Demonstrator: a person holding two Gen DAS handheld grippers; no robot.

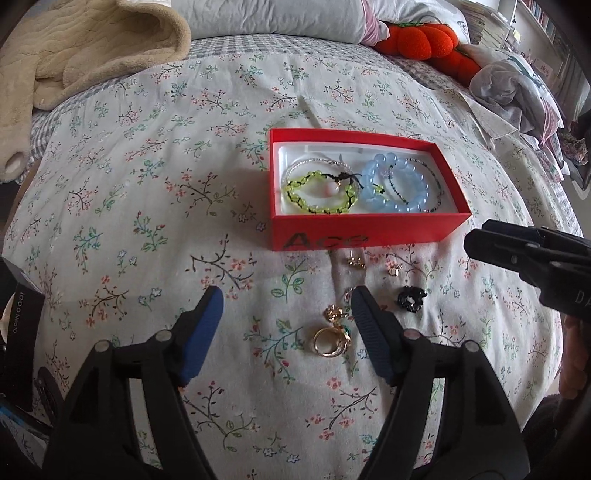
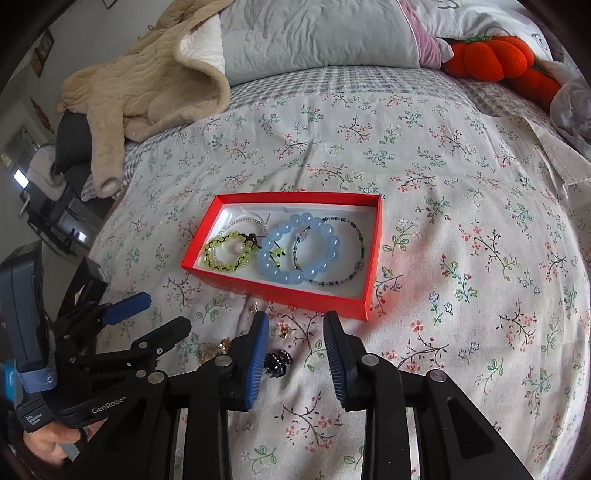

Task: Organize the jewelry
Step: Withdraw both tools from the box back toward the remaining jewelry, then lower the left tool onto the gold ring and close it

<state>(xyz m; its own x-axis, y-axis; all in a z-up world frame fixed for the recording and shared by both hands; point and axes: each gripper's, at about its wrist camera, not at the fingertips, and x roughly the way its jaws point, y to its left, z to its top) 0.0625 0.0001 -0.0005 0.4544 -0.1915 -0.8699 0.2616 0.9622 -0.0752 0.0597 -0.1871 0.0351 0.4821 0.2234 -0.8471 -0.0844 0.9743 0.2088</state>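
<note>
Left tool: your left tool (image 1: 286, 302) hangs low over the bed with its blue pads spread wide and nothing between them; in the right wrist view it shows at the left edge (image 2: 147, 314), likewise parted.
Right tool: your right tool (image 2: 295, 325) is also open and empty, pads apart, just short of the red box's near wall; from the left wrist view only its black body (image 1: 532, 258) shows at the right.
Red box: the red box (image 1: 365, 230) sits on the floral bedspread (image 1: 147, 184), lid off, white lining inside.
Inside the box: a green beaded bracelet (image 1: 321, 195) lies at the left end, overlapping a thin clear-bead bracelet (image 1: 314, 162); a pale blue chunky bracelet (image 1: 391, 184) lies in the middle, and a thin dark-beaded bracelet (image 1: 436, 184) at the right.
Loose pieces: you have gold rings (image 1: 330, 341) lying between your left pads, a gold flower piece (image 1: 332, 314) just beyond them, two small gold earrings (image 1: 356, 260) and (image 1: 393, 269) near the box front, and a small black hair clip (image 1: 412, 297) beside your left tool's right pad, also just inside your right tool's left pad (image 2: 277, 363).
Background: a beige fleece jacket (image 2: 147, 81), a grey pillow (image 2: 314, 33) and an orange pumpkin plush (image 2: 495, 59) lie at the far end of the bed.
</note>
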